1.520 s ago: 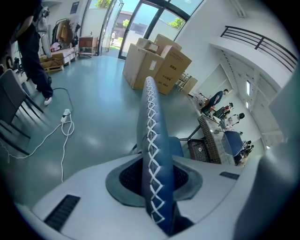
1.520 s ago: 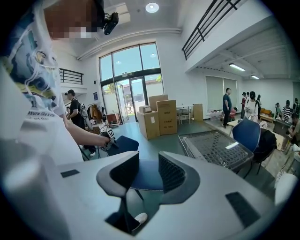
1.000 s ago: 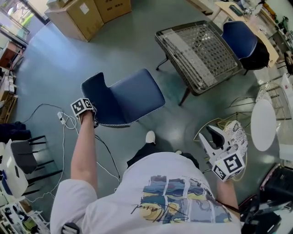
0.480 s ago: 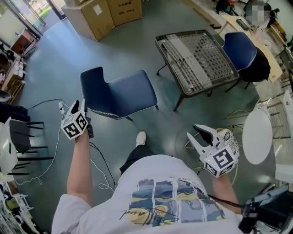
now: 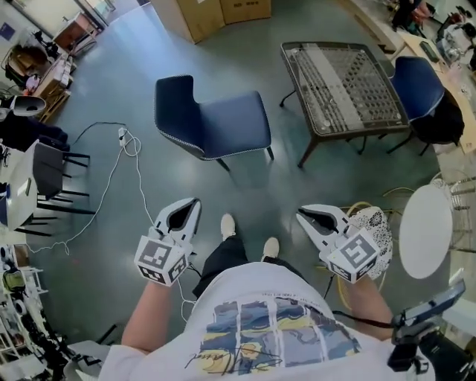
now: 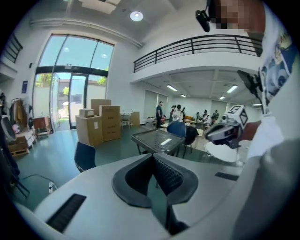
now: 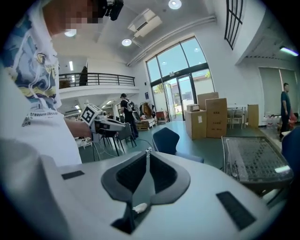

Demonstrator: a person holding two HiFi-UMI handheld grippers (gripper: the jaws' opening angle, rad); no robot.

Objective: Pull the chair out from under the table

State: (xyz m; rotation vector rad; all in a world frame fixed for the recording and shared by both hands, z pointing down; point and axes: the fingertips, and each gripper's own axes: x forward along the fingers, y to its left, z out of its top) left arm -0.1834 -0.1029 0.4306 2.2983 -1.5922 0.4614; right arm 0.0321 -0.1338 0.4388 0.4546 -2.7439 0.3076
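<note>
The blue chair point(image 5: 216, 119) stands on the grey floor, out in the open to the left of the wire-mesh table point(image 5: 357, 128) and apart from it. It also shows small in the left gripper view point(image 6: 84, 157) and as the same blue chair point(image 7: 166, 139) in the right gripper view. Both grippers are drawn back near my body, well short of the chair. My left gripper point(image 5: 193, 201) is shut with nothing in it, its tips meeting point(image 6: 152, 154). My right gripper point(image 5: 301, 213) is closing; its tips point(image 7: 148, 151) touch and nothing is between them.
A second blue chair point(image 5: 416, 78) sits behind the table at the right. A white round table point(image 5: 425, 231) and a patterned white object point(image 5: 375, 231) are by my right hand. Cardboard boxes point(image 5: 223, 11) stand at the back. A cable point(image 5: 134, 167) and black chairs point(image 5: 44, 175) are at the left.
My left gripper has left the chair's backrest and come back beside my body, its jaws now together. The right gripper's jaws have closed. The chair now lies farther from me.
</note>
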